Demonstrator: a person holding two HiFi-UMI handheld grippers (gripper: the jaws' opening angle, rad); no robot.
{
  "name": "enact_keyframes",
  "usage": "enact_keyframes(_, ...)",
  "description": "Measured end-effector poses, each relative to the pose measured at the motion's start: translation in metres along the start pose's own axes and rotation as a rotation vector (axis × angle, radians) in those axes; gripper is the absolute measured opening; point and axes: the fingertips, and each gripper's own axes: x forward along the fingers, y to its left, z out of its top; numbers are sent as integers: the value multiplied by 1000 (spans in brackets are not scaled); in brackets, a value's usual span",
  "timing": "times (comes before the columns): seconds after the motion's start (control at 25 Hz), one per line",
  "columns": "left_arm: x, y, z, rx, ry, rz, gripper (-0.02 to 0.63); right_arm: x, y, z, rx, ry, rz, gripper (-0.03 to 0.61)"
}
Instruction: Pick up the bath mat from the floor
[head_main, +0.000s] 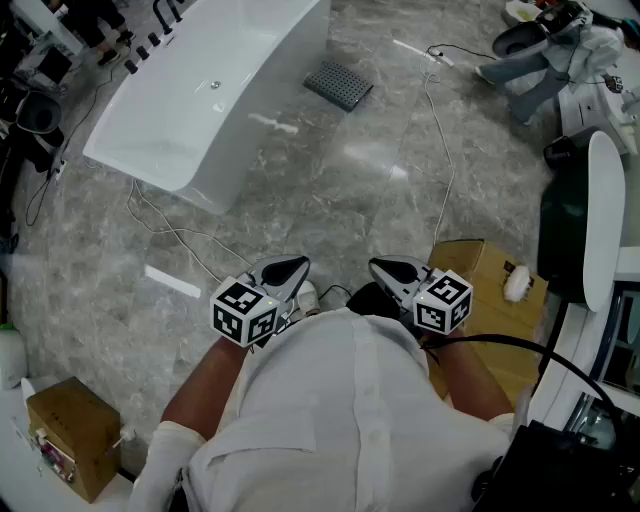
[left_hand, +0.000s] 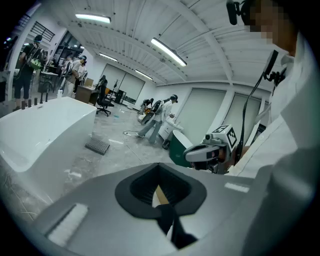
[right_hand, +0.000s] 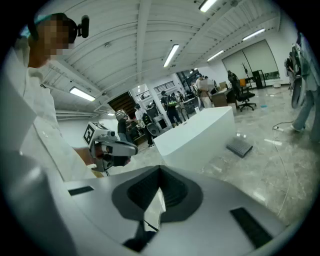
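Far ahead of the left gripper (head_main: 292, 268) and right gripper (head_main: 385, 268), fingers clenched on nothing, the bath mat (head_main: 338, 85) looks light and floppy; I would pinch 1 free edge.

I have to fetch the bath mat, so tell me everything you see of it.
The bath mat is a dark grey rectangle with a fine grid texture, possibly rubber. It lies flat on the grey marble-look floor, near one end of the white bathtub but apart from it. Nothing rests on it.
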Motion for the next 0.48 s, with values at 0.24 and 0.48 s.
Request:
enact_keyframes(0.24,19,21,25,1,-13,2,6,13,-29,17,6,13,-10,5)
enact_keyframes(0.48,41,52,60,4,-8,39,6,39,-72,48,9,12,28,5)
